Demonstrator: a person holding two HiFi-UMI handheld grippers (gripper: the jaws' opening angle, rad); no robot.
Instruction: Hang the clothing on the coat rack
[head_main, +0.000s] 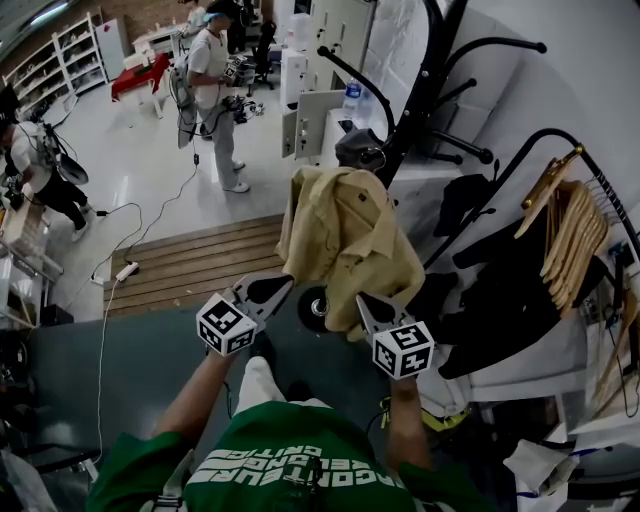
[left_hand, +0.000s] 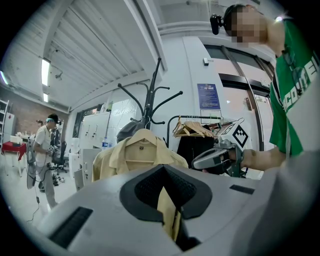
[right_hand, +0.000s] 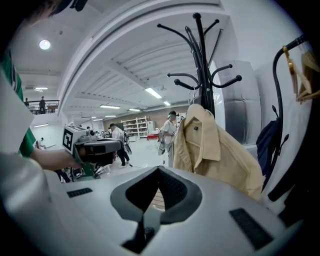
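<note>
A tan shirt (head_main: 345, 235) on a wooden hanger hangs from the black coat rack (head_main: 425, 90), beside a dark cap on the same rack. My left gripper (head_main: 272, 288) is at the shirt's lower left edge and is shut on a fold of its tan cloth (left_hand: 169, 212). My right gripper (head_main: 366, 303) sits just under the shirt's lower right hem, shut with nothing between its jaws. In the right gripper view the shirt (right_hand: 210, 150) hangs from the coat rack (right_hand: 201, 65), with the left gripper (right_hand: 97, 147) off to the left.
At the right, a clothes rail (head_main: 560, 160) carries wooden hangers (head_main: 575, 230) and dark garments (head_main: 500, 290). White cabinets (head_main: 310, 120) stand behind the rack. A wooden platform (head_main: 190, 265) and a floor cable (head_main: 120, 270) lie to the left. Other people (head_main: 210, 90) work further back.
</note>
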